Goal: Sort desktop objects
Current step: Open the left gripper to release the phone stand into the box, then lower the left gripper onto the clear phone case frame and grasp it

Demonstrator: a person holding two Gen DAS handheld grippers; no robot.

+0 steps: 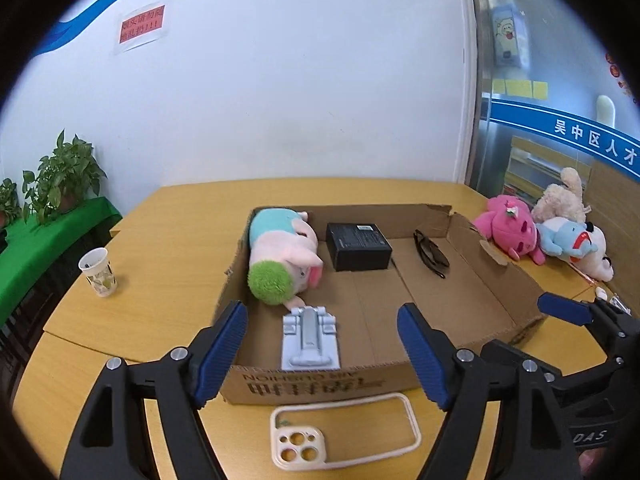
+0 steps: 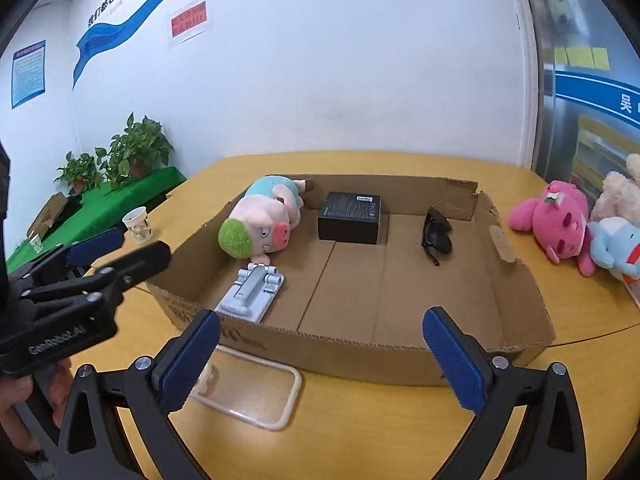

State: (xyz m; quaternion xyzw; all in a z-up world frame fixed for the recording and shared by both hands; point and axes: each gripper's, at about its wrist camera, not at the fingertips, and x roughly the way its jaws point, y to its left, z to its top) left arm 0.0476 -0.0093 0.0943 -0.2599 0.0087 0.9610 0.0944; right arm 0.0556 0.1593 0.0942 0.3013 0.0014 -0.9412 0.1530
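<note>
- On the yellow wooden table (image 1: 168,216), near its front edge, I see a shallow cardboard box (image 1: 496,280) with a torn back wall.
- Against the box's left wall lies a plush pig (image 1: 284,252) with a fuzzy green head; beside it, towards the back wall, a matte black box (image 1: 357,245); further right, dark sunglasses (image 1: 430,253).
- By the box's front wall rests a pale blue ribbed plastic stand (image 1: 310,338).
- Between the box and the table's front edge lies a cream phone case (image 1: 344,436); only my left view shows its round camera holes.
- My left gripper (image 1: 322,356) is spread wide, holding nothing.
- My right gripper (image 2: 322,364) likewise gapes, grasping nothing.
- Near the table's right edge sit a pink plush (image 2: 556,222) and other soft toys.
- At the left edge stands a paper cup (image 1: 98,272).
</note>
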